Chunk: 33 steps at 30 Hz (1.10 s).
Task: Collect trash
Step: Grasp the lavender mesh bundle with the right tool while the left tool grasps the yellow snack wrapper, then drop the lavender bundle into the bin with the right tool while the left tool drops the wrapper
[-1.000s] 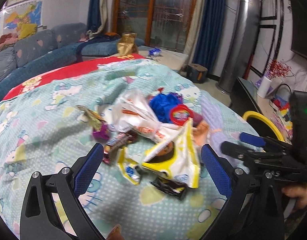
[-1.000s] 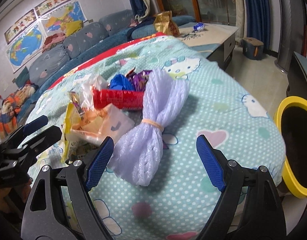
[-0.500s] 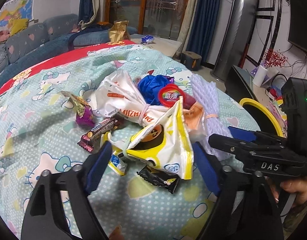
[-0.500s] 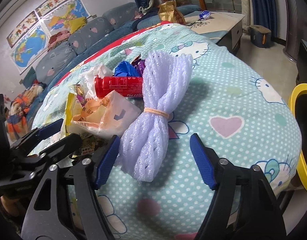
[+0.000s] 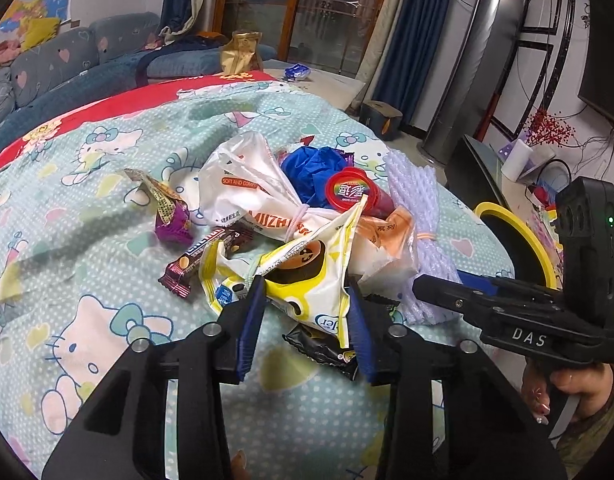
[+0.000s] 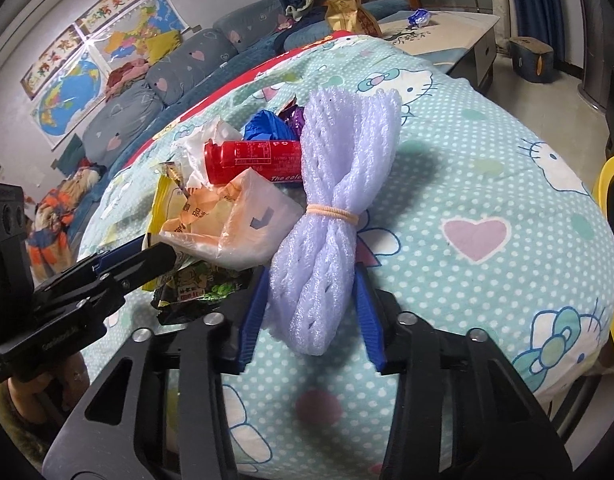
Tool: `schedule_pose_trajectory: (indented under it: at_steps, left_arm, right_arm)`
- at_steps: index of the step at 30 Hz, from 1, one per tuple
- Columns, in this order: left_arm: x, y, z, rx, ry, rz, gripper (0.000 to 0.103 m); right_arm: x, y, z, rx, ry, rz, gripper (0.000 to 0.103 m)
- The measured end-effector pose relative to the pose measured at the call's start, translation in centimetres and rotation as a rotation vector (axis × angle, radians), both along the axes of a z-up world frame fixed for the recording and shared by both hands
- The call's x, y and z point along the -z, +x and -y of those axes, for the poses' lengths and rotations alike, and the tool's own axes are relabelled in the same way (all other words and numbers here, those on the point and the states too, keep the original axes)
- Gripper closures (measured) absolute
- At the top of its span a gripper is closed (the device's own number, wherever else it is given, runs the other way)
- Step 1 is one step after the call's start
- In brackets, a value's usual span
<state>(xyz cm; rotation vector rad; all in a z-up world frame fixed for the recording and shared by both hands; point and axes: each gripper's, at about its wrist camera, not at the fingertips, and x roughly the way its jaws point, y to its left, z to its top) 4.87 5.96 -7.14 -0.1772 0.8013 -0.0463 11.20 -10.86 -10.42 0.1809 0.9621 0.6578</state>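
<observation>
On the Hello Kitty bedspread (image 5: 107, 320), left tongs (image 5: 305, 320) pinch a light, crinkly yellow snack wrapper (image 5: 307, 280) by its lower edge; at 3 o'clock, right tongs (image 6: 311, 312) squeeze soft, springy purple foam netting (image 6: 331, 216) below its rubber band (image 6: 333, 213).

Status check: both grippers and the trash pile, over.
Left gripper closed on yellow snack wrapper. Right gripper closed on purple foam net bundle. Black wrapper lies under the yellow one. Yellow-rimmed bin beside bed.

Lilac foam net (image 6: 339, 216), teal dotted cloth (image 6: 487, 168)
</observation>
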Motion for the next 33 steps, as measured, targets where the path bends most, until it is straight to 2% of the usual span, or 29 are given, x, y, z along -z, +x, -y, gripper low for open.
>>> schedule_pose_trajectory:
  at_steps: [9,19,33]
  left_arm:
    - [-0.8,-0.4,-0.3,-0.010,-0.027,0.011,0.076]
    - [-3.5,-1.2,-0.8,-0.016,-0.050,0.087,0.076]
    - [-6.8,0.1,1.8,0.051,-0.039,0.174,0.076]
  right_arm:
    - [-0.8,-0.5,0.4,0.004,-0.005,0.042,0.079]
    - [-3.0,-0.7,2.0,0.014,0.006,0.116,0.080]
    - [-5.3,-0.3,5.1,0.076,0.003,0.188,0.080]
